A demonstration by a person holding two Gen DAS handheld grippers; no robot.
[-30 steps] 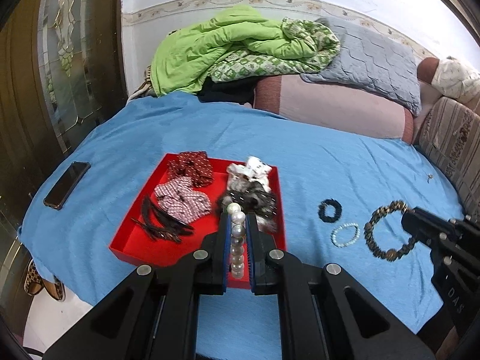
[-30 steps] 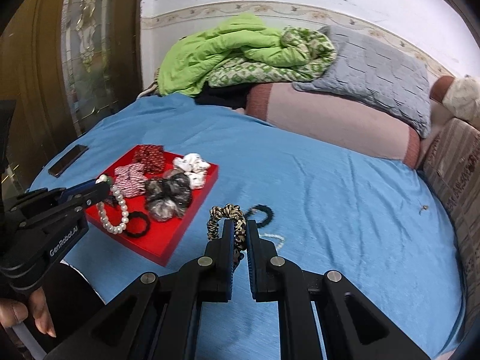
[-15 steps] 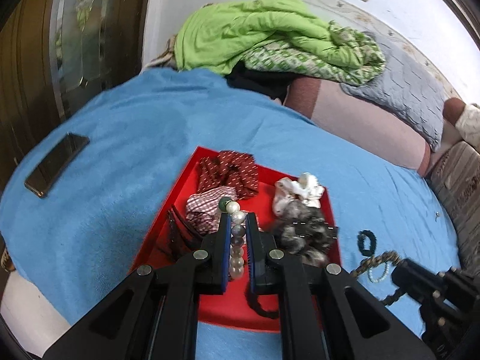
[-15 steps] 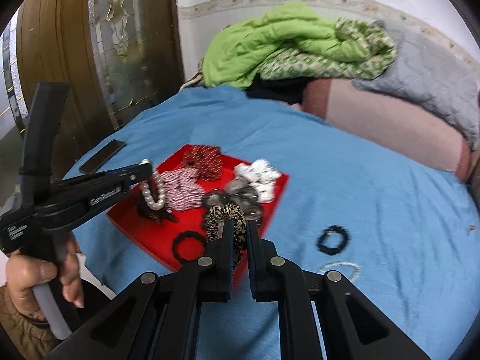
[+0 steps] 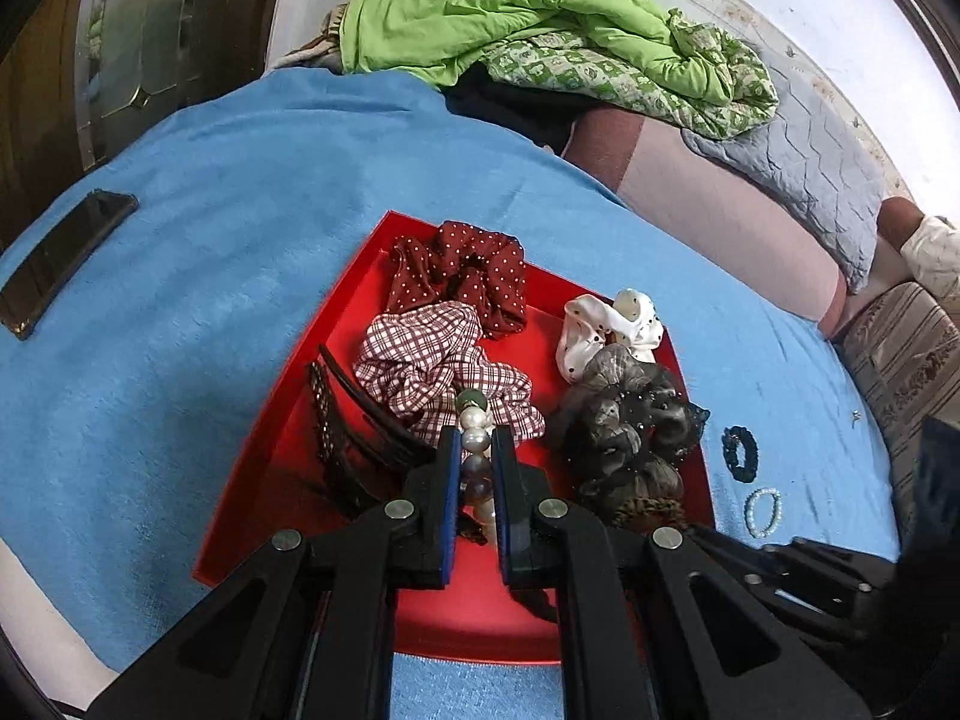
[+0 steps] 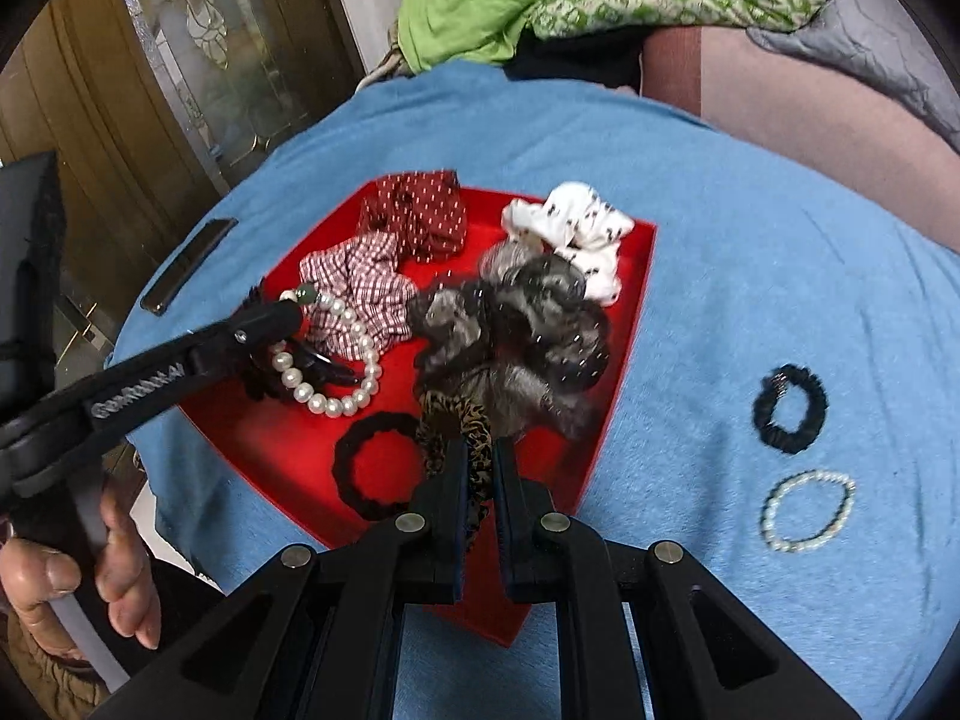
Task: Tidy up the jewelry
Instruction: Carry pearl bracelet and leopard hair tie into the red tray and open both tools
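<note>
Inside red tray [image 6: 630, 312]: scrunchies [image 6: 360, 282], black hair tie [image 6: 375, 465].

Soft, even daylight fills both fisheye views, brightest on the pale wall [image 5: 840, 30] at upper right; dark vignetting rings the frames and straight edges bow. Motion blur smears the scrunchies in the red tray [image 6: 636, 276] in the right wrist view; the left view is sharper
</note>
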